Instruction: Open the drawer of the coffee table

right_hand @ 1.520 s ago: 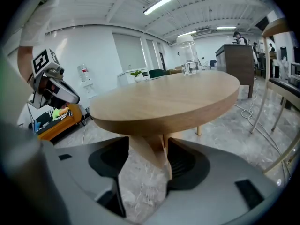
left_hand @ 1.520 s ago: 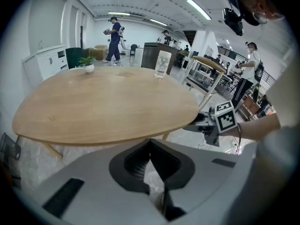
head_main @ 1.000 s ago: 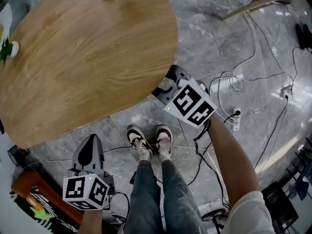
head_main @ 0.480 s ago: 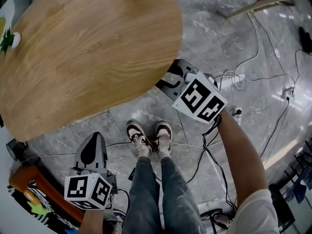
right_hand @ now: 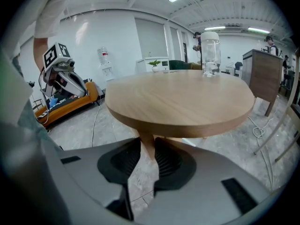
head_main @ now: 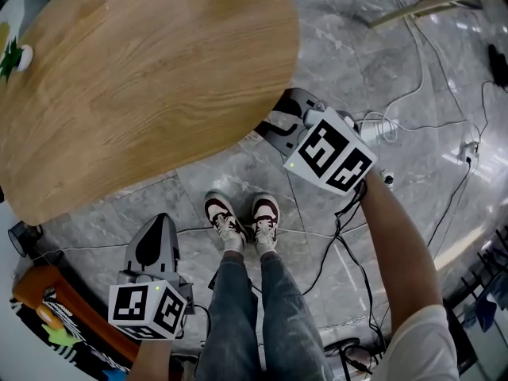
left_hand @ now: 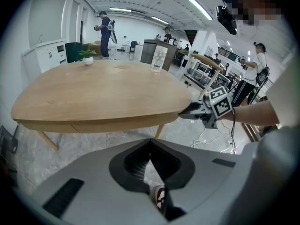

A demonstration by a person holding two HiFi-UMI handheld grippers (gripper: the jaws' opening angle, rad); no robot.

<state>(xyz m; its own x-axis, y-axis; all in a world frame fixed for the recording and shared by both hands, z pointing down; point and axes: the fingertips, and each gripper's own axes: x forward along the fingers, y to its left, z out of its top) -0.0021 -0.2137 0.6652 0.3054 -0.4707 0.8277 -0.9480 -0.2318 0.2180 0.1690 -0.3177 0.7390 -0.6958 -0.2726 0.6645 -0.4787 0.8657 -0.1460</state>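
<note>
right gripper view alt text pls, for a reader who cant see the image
The right gripper, jaws slightly apart, just closed further and gripping nothing, faces a rounded wooden coffee table; a table leg shows through the gap. A clear glass jar stands on the tabletop's far side.

Operator wear: blue denim jeans [head_main: 238, 316], white-and-maroon sneakers [head_main: 227, 222], white short sleeve [head_main: 417, 346]. Each hand-held unit, left gripper [head_main: 157, 222] and right gripper [head_main: 278, 122], has a grey moulded shell, black ribbed pads [right_hand: 168, 161] and a white cube [head_main: 329, 159] bearing black square markers. The right jaws have just been closing, with nothing gripped.
</note>
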